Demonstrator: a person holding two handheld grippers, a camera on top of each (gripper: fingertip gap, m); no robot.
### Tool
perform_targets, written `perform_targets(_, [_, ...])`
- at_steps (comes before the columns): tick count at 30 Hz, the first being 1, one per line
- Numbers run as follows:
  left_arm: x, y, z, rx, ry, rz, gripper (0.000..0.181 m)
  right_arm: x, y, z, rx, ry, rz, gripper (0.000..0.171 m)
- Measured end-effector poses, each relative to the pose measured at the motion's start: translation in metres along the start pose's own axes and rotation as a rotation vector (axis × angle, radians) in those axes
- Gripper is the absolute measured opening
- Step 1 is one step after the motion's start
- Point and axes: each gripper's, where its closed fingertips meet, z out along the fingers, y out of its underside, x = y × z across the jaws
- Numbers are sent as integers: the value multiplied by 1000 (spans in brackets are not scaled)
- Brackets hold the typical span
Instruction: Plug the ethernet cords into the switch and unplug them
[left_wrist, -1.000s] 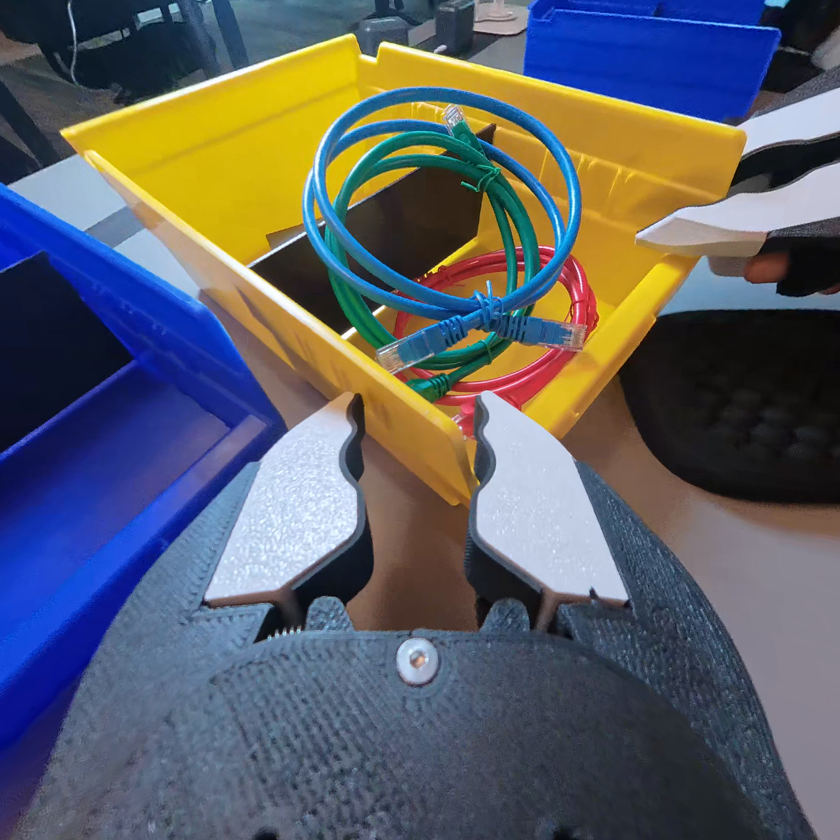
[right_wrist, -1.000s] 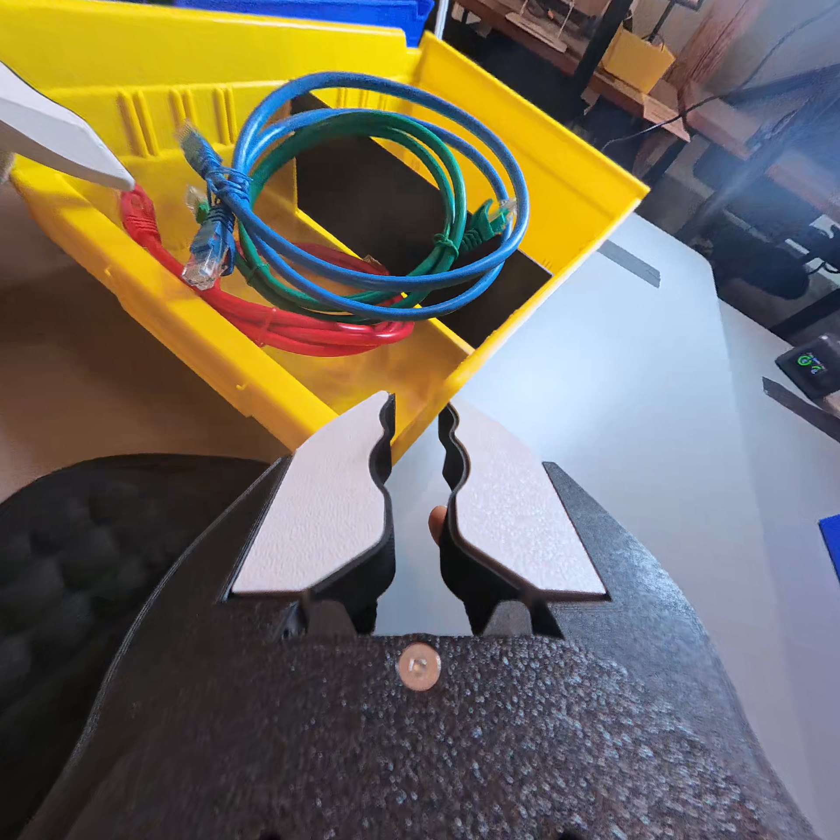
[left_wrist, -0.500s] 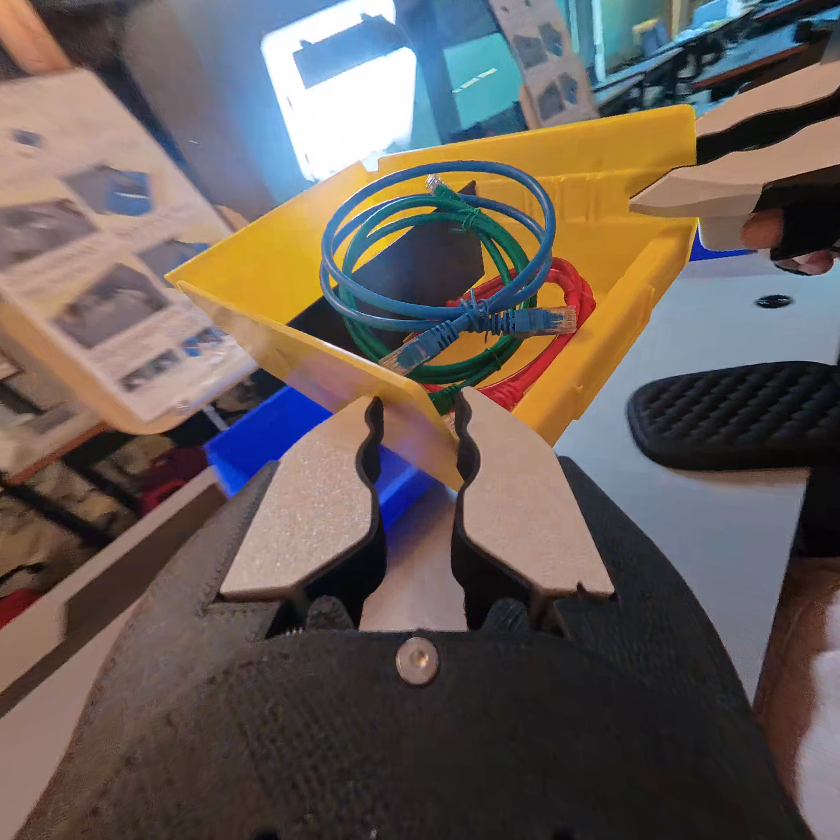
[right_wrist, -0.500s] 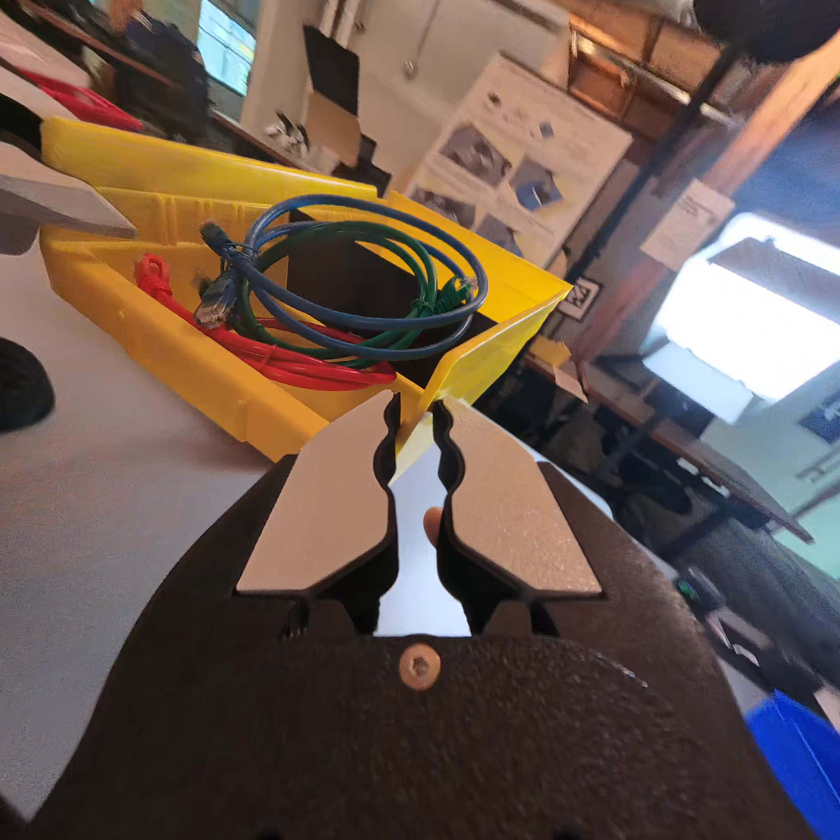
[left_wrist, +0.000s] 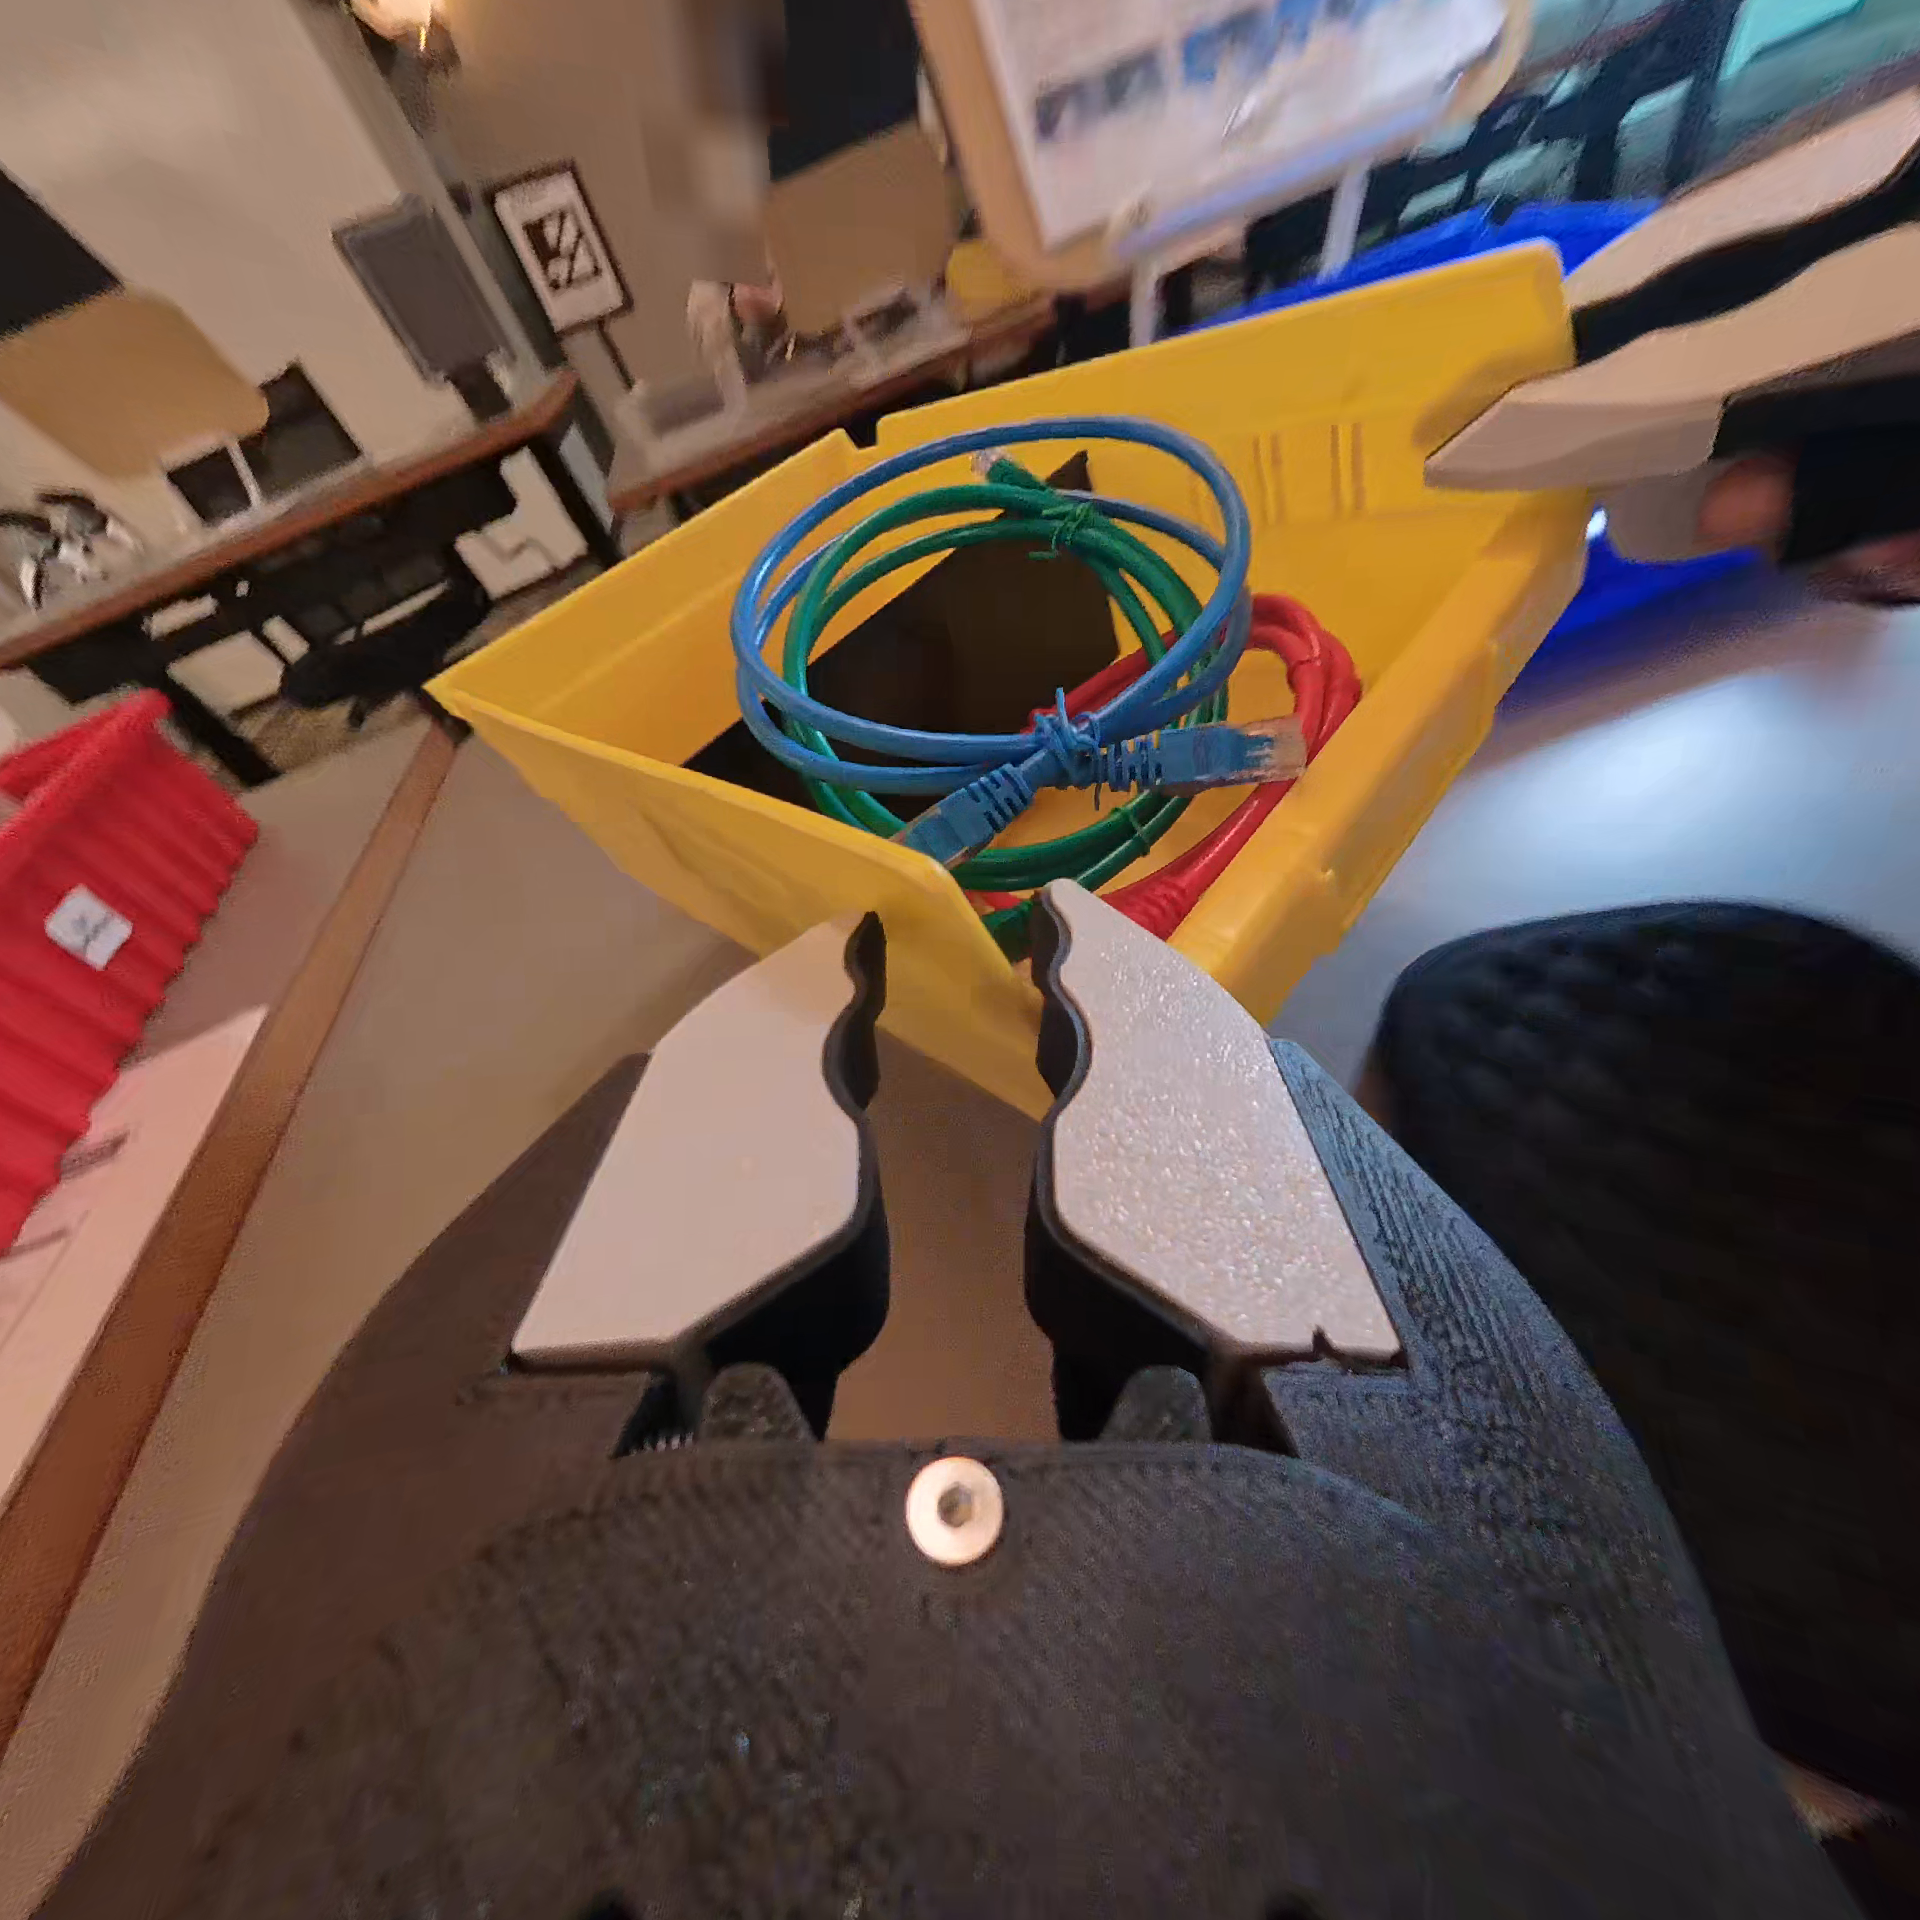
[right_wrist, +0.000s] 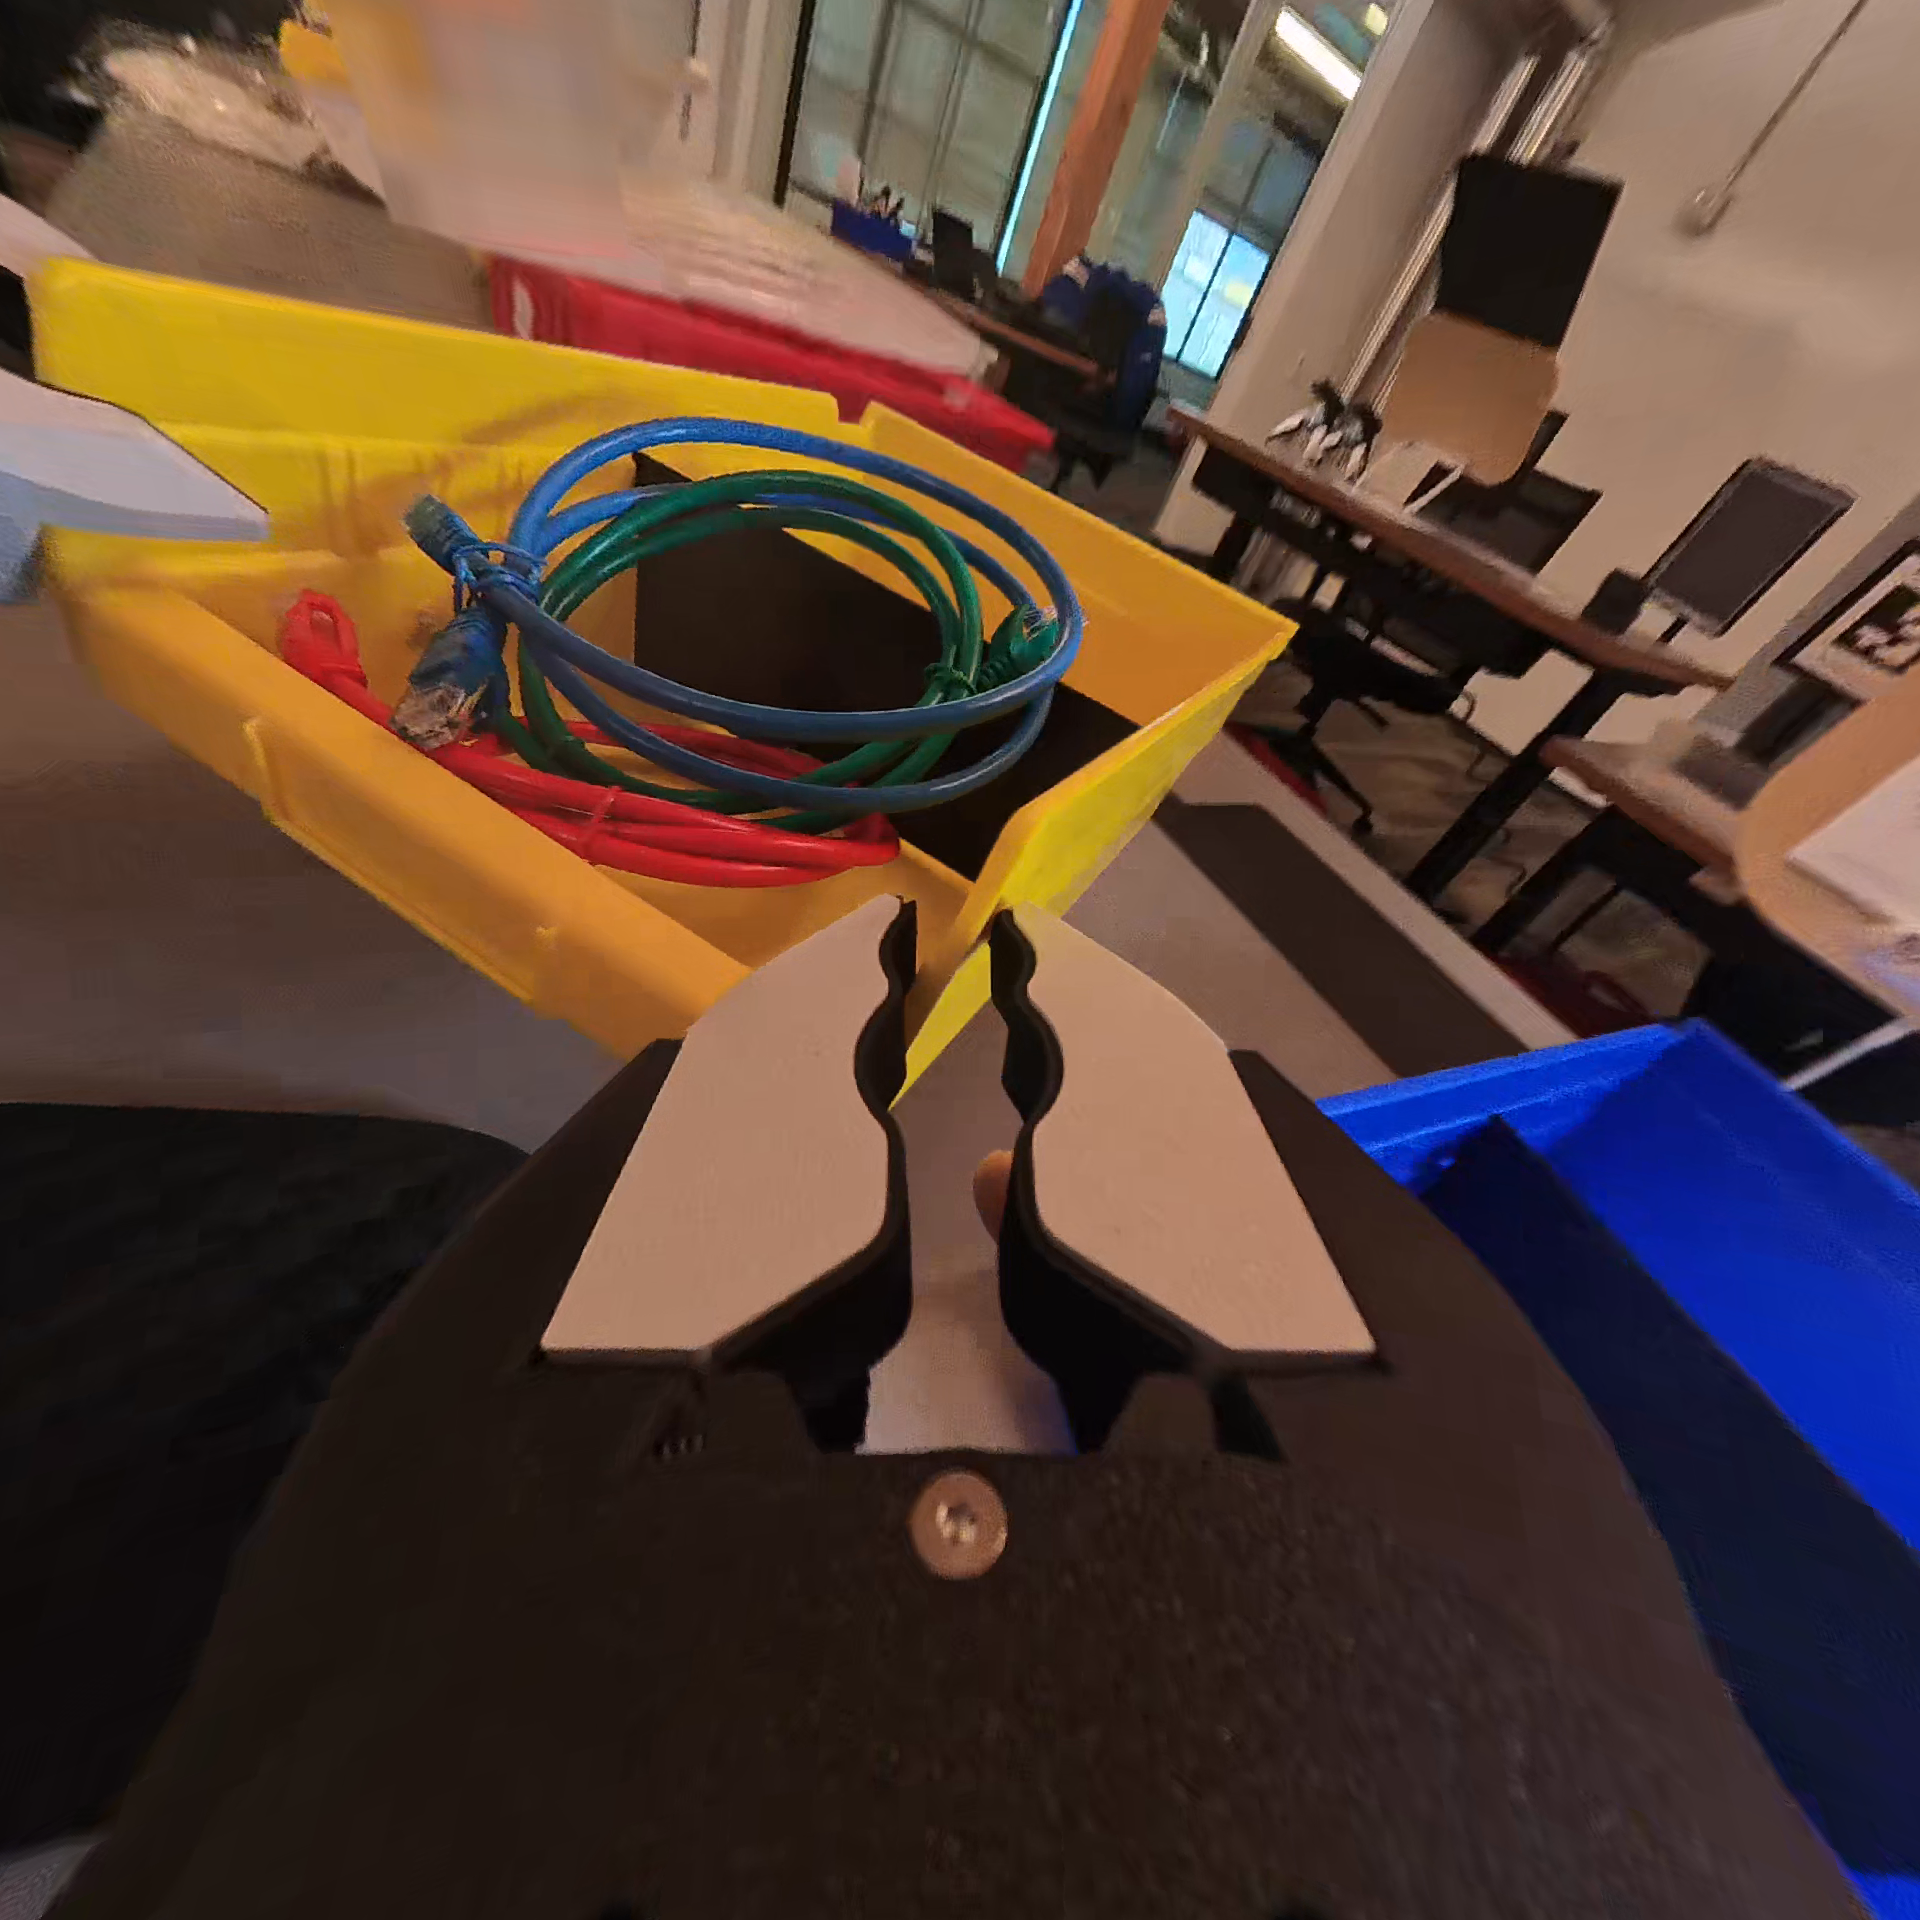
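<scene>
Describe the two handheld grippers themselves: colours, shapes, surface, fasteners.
Both match. The left gripper and right gripper each have a rounded black body with a rough, grainy printed texture, one silver screw centred near the finger bases, and two broad light-grey fingers with speckled flat faces, black wavy inner edges and tapering tips. No cables or markings show on either.

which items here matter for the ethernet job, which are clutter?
Job:
coiled blue ethernet cord
coiled green ethernet cord
coiled red ethernet cord
yellow plastic bin holding them; both tools grip its corners

Clutter:
blue plastic bin
black textured pad
red ribbed bin
</scene>
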Motion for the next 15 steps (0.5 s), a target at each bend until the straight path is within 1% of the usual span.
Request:
perform_targets(1, [-5,17,8,-38,-18,3,26,-3,13,15,-45,-16,18,14])
perform_targets(3, [-14,43,23,-79,-68,-18,25,-4,40,41,-167,-33,40,14])
perform_targets(5, [-23,58,39,-95,-134,-68,24,-4,61,57,-283,-47,40,14])
perform_targets(7, [-27,64,54,-115,-174,-78,25,-2,62,54,-318,-34,30,29])
perform_targets(8, [-25,61,59,-113,-162,-86,31,0,57,45,-316,-36,15,33])
perform_targets(9, [-23,57,63,-107,-142,-102,42,0,53,32,-313,-53,1,35])
perform_targets(10, [-27,49,63,-78,-150,-113,50,2,50,18,-321,-69,-14,39])
perform_targets(12, [-42,25,53,-9,-211,-79,51,19,51,-11,-336,-27,-98,41])
perform_targets(13, [-45,11,47,18,-226,-45,51,33,58,-23,-371,5,-159,43])
perform_targets(14, [-41,-2,43,36,-208,-8,49,45,71,-32,-443,18,-215,47])
perform_targets(15, [-28,-13,43,37,-155,28,49,55,90,-38,-533,10,-249,55])
